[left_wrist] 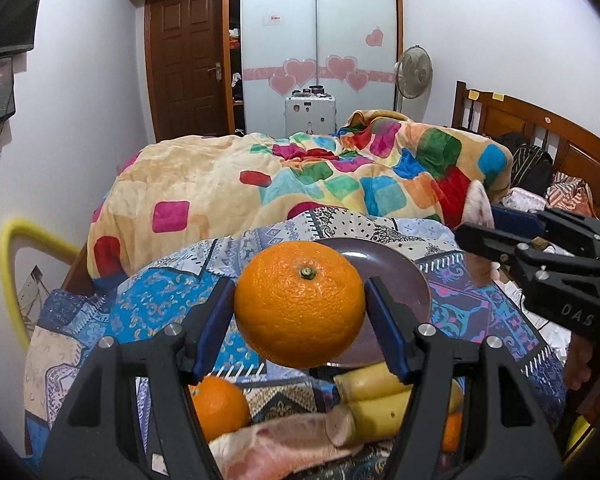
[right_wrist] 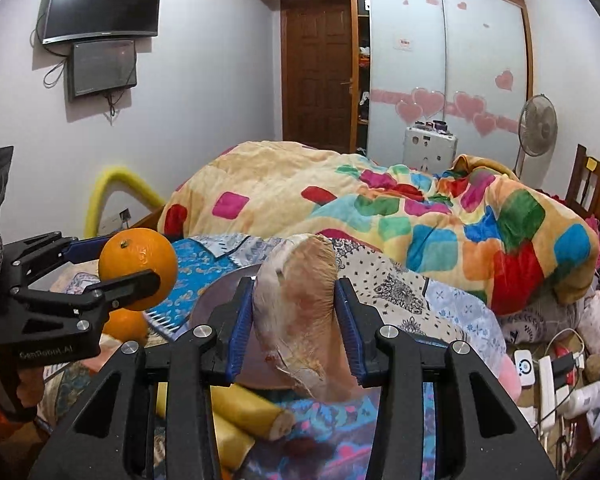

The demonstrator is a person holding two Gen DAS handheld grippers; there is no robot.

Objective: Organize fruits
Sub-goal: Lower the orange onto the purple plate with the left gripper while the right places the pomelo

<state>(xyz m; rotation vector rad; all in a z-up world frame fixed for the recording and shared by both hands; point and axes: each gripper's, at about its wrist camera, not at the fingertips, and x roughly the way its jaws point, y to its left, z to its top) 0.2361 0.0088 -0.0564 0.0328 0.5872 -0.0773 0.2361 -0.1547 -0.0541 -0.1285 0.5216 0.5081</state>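
My left gripper (left_wrist: 300,300) is shut on a large orange (left_wrist: 300,304), its blue pads pressing both sides, held above the patterned cloth in front of a dark plate (left_wrist: 400,276). In the right wrist view the same orange (right_wrist: 138,268) hangs at the left in that gripper (right_wrist: 134,264). My right gripper (right_wrist: 296,312) is shut on a pale pink-tan fruit (right_wrist: 296,304), lifted over the plate's rim (right_wrist: 220,292). The left wrist view shows the right gripper (left_wrist: 484,224) at the right edge. On the cloth lie bananas (left_wrist: 380,396), a second orange (left_wrist: 220,408) and another pink-tan fruit (left_wrist: 284,440).
A patterned blue cloth (left_wrist: 148,304) covers the surface under the fruit. Behind it is a bed with a bright patchwork quilt (left_wrist: 340,184). A third orange (left_wrist: 452,432) lies low on the right. Cables and a power strip (right_wrist: 548,384) clutter the right side.
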